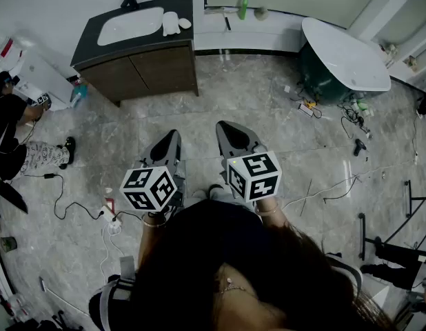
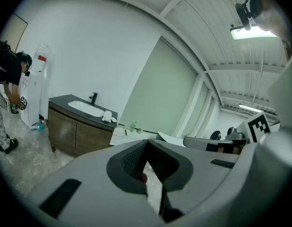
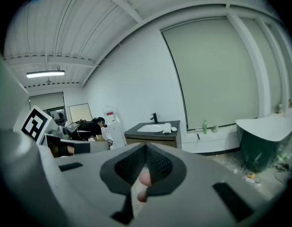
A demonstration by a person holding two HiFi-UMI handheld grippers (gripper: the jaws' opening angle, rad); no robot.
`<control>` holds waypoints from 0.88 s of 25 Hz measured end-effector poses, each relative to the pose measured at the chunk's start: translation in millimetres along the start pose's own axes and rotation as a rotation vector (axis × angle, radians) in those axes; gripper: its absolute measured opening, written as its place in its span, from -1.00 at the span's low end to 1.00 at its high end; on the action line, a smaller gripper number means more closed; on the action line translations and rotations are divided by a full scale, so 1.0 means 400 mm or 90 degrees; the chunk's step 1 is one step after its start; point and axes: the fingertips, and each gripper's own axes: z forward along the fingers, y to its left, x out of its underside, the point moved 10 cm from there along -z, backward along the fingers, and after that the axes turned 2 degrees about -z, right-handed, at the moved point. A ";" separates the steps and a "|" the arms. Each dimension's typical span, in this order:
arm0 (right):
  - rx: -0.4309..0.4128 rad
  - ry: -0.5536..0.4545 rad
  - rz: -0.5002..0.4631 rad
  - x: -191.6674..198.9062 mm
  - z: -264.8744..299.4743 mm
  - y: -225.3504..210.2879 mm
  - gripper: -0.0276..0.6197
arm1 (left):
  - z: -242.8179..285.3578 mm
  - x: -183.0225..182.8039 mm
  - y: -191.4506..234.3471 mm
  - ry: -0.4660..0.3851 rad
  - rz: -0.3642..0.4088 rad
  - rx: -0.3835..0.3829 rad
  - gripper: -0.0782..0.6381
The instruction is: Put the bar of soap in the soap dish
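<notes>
A dark vanity with a white sink stands far ahead at the upper left. Right of the sink lie two small white things, a taller one and a small oval one. They are too small to tell which is the soap and which the dish. Both show in the right gripper view too, the taller one beside the oval one. My left gripper and right gripper hang side by side over the floor, well short of the vanity. Each is shut and empty, the left gripper and the right gripper alike.
A dark green bathtub stands at the upper right, with a low white ledge and a green bottle between it and the vanity. A person crouches at the left near a white dispenser. Cables and a power strip lie on the marble floor.
</notes>
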 end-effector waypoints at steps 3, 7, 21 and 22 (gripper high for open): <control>-0.003 -0.001 -0.001 -0.004 0.014 -0.010 -0.86 | 0.019 0.001 0.004 0.005 -0.003 0.000 -0.79; -0.009 -0.002 -0.001 -0.008 0.030 -0.030 -0.86 | 0.044 -0.001 0.004 0.007 -0.004 -0.003 -0.79; -0.067 -0.027 0.009 -0.046 0.121 -0.134 -0.86 | 0.136 -0.025 0.008 -0.007 -0.015 -0.034 -0.79; -0.073 -0.025 0.010 -0.048 0.135 -0.136 -0.86 | 0.143 -0.028 0.016 -0.005 -0.018 -0.037 -0.79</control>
